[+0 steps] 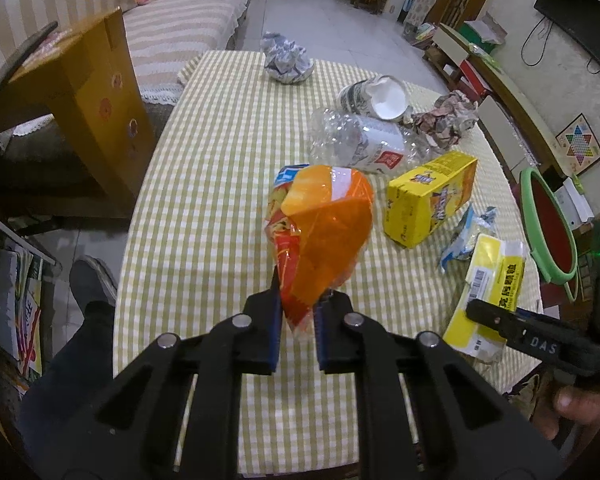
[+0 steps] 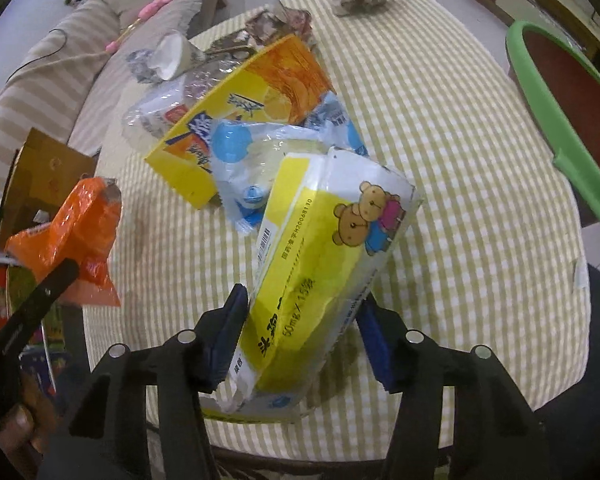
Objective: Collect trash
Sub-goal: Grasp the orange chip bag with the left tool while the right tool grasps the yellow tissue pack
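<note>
Pinching light, crinkly plastic: left gripper (image 1: pixel 298 312) clamps the orange snack bag's (image 1: pixel 324 236) tail; right gripper (image 2: pixel 304 336) squeezes the soft yellow bear-printed packet (image 2: pixel 320 256) between its fingers.

My right gripper (image 2: pixel 300 332) clamps a yellow medicine box (image 2: pixel 324 264) above the checked tablecloth (image 2: pixel 460 160), green-rimmed bin (image 2: pixel 540 92) nearby.

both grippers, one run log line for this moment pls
left gripper: shut on orange snack bag | right gripper: shut on yellow medicine pack | green-rimmed bin: right of table, nothing dropped yet
</note>
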The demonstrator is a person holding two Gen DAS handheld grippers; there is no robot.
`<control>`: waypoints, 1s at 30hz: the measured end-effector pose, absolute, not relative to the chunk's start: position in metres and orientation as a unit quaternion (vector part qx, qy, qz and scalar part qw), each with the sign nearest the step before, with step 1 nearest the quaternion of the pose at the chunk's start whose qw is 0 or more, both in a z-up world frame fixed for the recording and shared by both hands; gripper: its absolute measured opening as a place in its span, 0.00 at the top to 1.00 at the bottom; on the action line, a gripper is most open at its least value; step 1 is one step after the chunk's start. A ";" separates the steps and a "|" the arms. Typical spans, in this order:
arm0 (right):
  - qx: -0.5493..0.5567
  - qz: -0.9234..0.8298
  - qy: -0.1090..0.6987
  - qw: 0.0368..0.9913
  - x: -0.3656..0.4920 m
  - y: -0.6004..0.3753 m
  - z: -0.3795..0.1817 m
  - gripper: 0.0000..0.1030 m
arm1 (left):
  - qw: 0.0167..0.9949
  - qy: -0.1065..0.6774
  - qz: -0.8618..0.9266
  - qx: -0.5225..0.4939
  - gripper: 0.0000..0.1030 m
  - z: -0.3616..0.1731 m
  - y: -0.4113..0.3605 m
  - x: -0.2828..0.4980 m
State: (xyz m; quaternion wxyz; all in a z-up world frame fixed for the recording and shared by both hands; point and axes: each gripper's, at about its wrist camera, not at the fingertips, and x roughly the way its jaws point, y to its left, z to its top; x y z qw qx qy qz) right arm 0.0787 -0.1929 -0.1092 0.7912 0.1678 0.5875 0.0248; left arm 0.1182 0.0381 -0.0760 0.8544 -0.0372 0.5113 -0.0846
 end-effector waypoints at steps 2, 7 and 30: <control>0.156 0.031 0.580 0.799 0.073 -0.194 -0.100 0.49 | 0.857 0.507 -0.085 -0.036 0.87 -0.071 0.036 0.116; 0.113 0.037 0.555 0.824 0.067 -0.184 -0.076 0.49 | 0.863 0.497 -0.086 -0.035 0.87 -0.060 0.031 0.111; 0.045 0.032 0.477 0.877 0.059 -0.185 -0.020 0.49 | 0.879 0.462 -0.118 -0.027 0.87 -0.021 0.000 0.105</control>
